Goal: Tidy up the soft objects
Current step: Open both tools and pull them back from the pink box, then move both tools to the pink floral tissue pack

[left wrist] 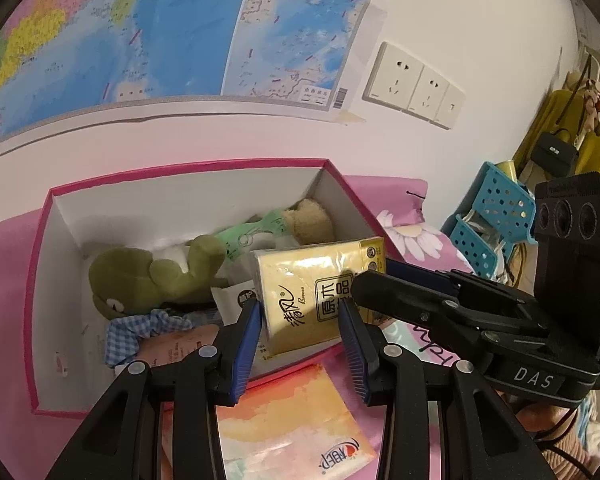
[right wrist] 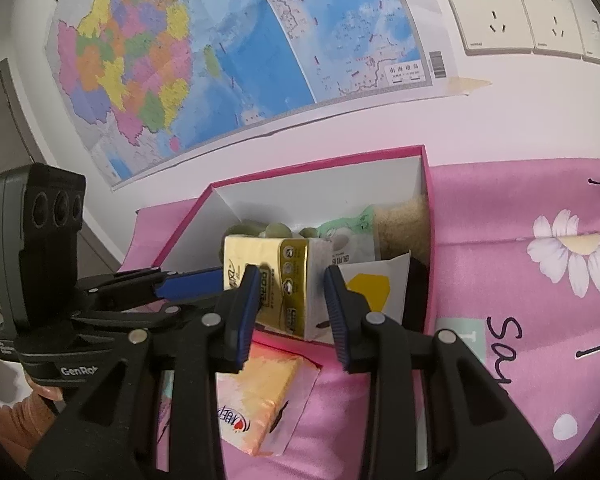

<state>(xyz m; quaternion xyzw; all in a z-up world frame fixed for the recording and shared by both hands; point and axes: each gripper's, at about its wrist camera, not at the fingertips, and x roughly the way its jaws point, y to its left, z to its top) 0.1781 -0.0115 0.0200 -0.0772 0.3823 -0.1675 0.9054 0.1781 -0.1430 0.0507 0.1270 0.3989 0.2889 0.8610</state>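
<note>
A pink cloth [right wrist: 520,208] with white daisies covers the surface, and its far edge meets the wall. A big map [left wrist: 148,28] hangs there, cut off at the top. On the cloth sits a card box [left wrist: 42,280], pink outside and white inside, open at the top.

A yellow tissue pack [left wrist: 312,292], shiny and block-shaped, tilts over the box's near right corner. Both tongs grip it. The left tongs [left wrist: 300,336] squeeze its long sides with ribbed blue pads [left wrist: 246,344]. The right tongs [right wrist: 292,304] squeeze its short end.

Inside the box lies a fuzzy green frog toy [left wrist: 140,276] near the left wall. A tan furry toy [left wrist: 312,220] sits in the far right corner, mostly hidden. A checked blue cloth [left wrist: 140,332] is partly behind the left tongs. Between the toys lie a green packet [left wrist: 256,232] and small white packets, hard to make out.

An orange tissue pack [left wrist: 276,420] lies flat on the cloth by the box's near edge, partly hidden by the tongs.
</note>
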